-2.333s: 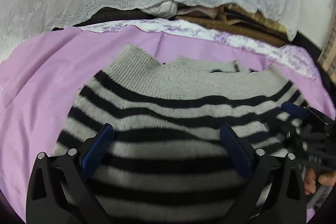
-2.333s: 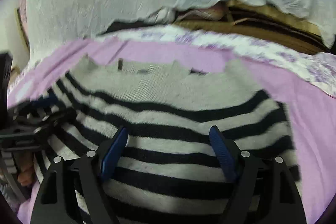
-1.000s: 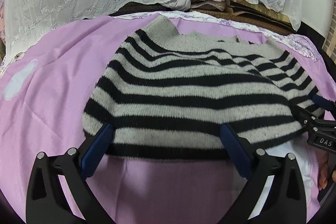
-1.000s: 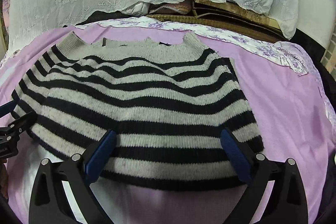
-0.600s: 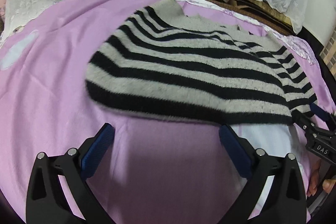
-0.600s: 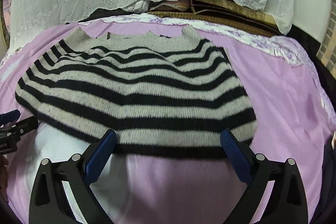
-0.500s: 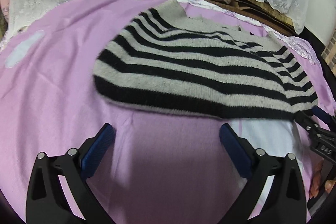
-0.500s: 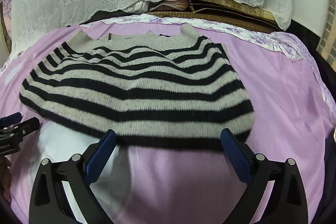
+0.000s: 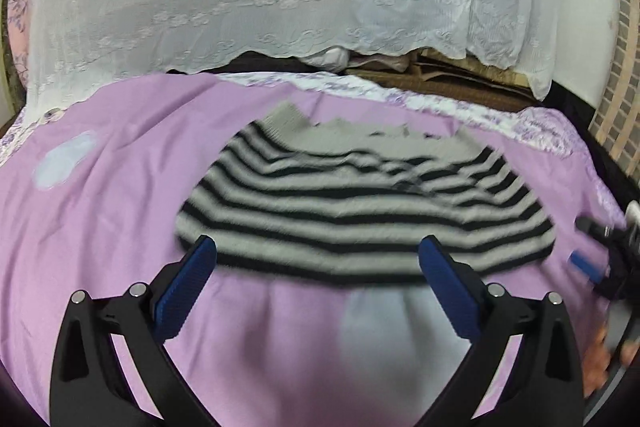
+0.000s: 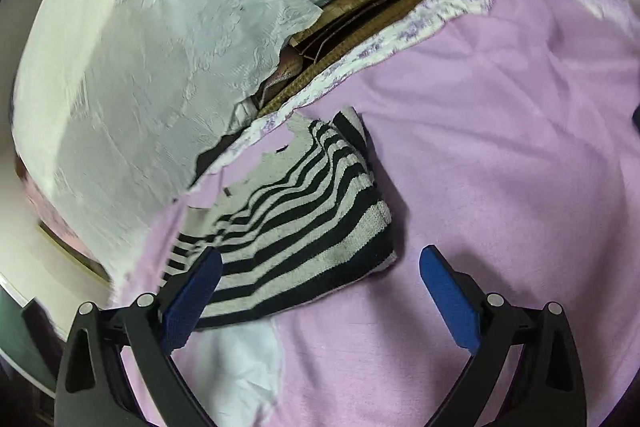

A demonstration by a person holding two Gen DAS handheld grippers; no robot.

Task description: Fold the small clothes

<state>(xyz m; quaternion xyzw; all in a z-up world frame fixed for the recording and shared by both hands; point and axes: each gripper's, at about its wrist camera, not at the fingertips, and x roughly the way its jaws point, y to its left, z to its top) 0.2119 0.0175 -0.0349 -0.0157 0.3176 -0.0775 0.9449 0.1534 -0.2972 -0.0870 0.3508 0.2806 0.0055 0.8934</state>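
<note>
striped sweater [image 9: 360, 211] blurred; stripes smeared.

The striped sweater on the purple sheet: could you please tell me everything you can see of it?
The striped sweater is a knit in grey and black horizontal bands, with a plain grey ribbed top edge at its far end. It lies folded into a compact block, flat on the purple sheet, rippled near the top. Nothing grips it: the left gripper and right gripper are both open, apart from it.

A striped sweater [image 9: 360, 203] lies flat on the purple sheet [image 9: 120, 187], just ahead of the left gripper [image 9: 318, 285], whose blue-padded fingers [image 9: 188, 287] are spread wide with nothing between them. The right gripper [image 9: 600, 259] shows right of the fingers, near the sweater's hem corner.
</note>
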